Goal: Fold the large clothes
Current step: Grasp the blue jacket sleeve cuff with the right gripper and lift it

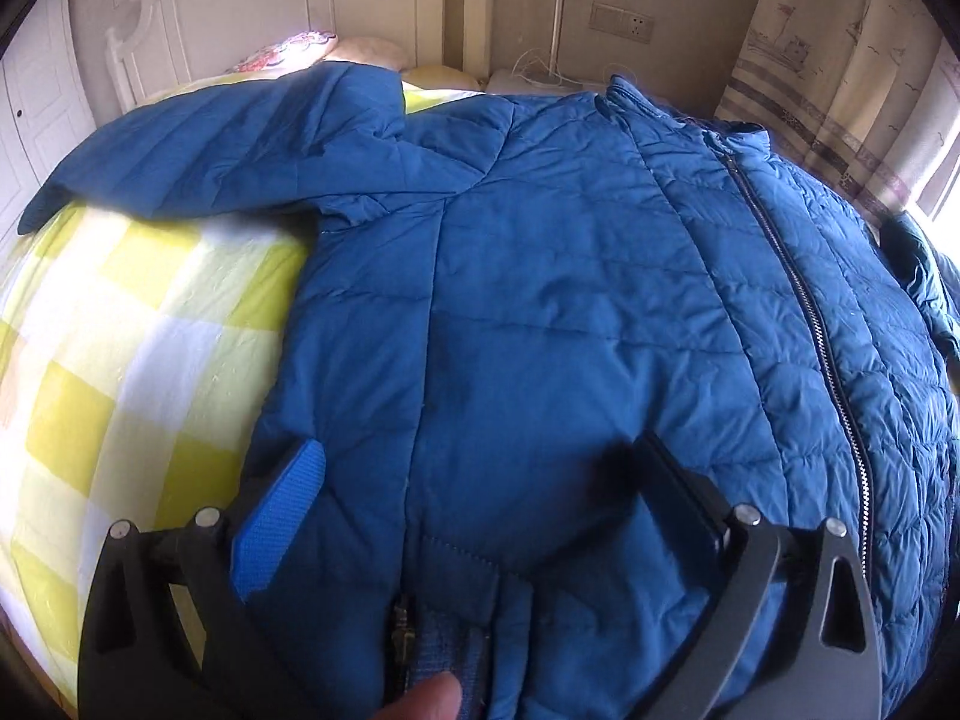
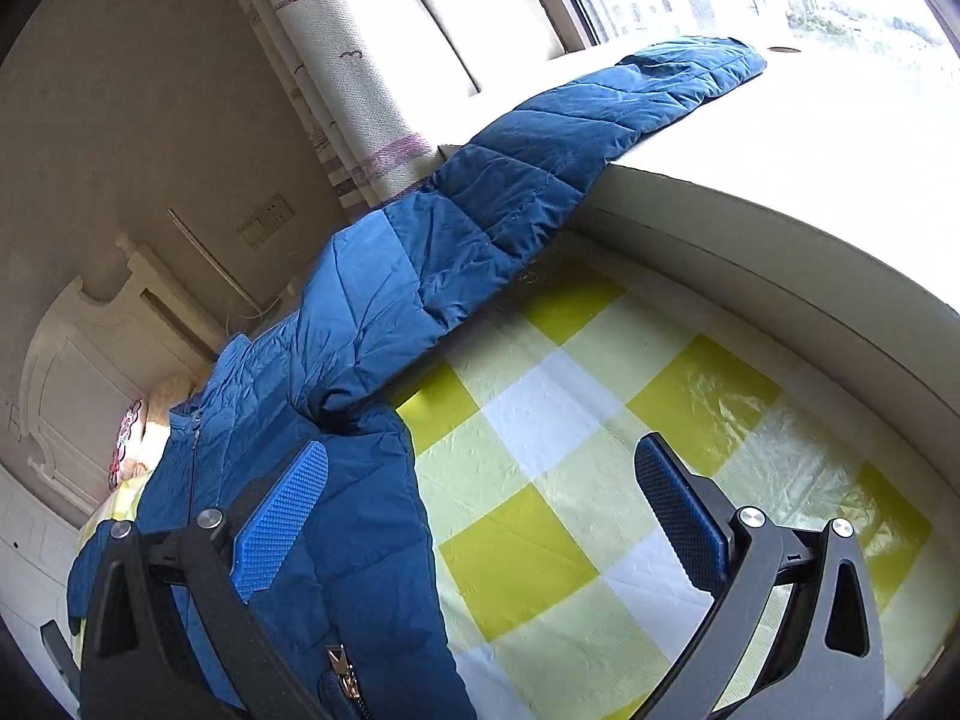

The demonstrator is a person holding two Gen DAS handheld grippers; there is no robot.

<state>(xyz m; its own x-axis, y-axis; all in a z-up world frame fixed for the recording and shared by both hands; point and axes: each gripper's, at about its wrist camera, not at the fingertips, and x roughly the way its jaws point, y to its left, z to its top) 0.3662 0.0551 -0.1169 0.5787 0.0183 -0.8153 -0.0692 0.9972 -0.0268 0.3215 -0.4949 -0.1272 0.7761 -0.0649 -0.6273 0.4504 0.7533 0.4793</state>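
A thumb [image 1: 433, 697] sat nearest, behind the left gripper [image 1: 480, 480], spread wide above the blue jacket [image 1: 540, 276]. The jacket lay flat on the checked bedsheet [image 1: 120, 348], 1 sleeve [image 2: 600, 114] reaching the windowsill [image 2: 810, 138]. The right gripper [image 2: 480, 492] was spread too, holding nothing.

One blue quilted jacket [image 1: 570, 300] lies on the bed, and it has two sleeves: one [image 1: 198, 156] shows in the left wrist view, the other [image 2: 540, 162] in the right wrist view. One front zipper [image 1: 804, 300] runs down it. One yellow-and-white checked sheet [image 2: 600, 480] covers the bed. There are two grippers, the left gripper [image 1: 480, 468] and the right gripper [image 2: 480, 468], each with two fingers spread apart (four blue-padded fingers in all). One fingertip [image 1: 432, 696] of the person shows at the bottom edge. One patterned pillow [image 1: 282, 51] sits by one white headboard [image 1: 174, 6]. One wall socket plate [image 1: 621, 21] and one curtain [image 1: 840, 72] are visible.
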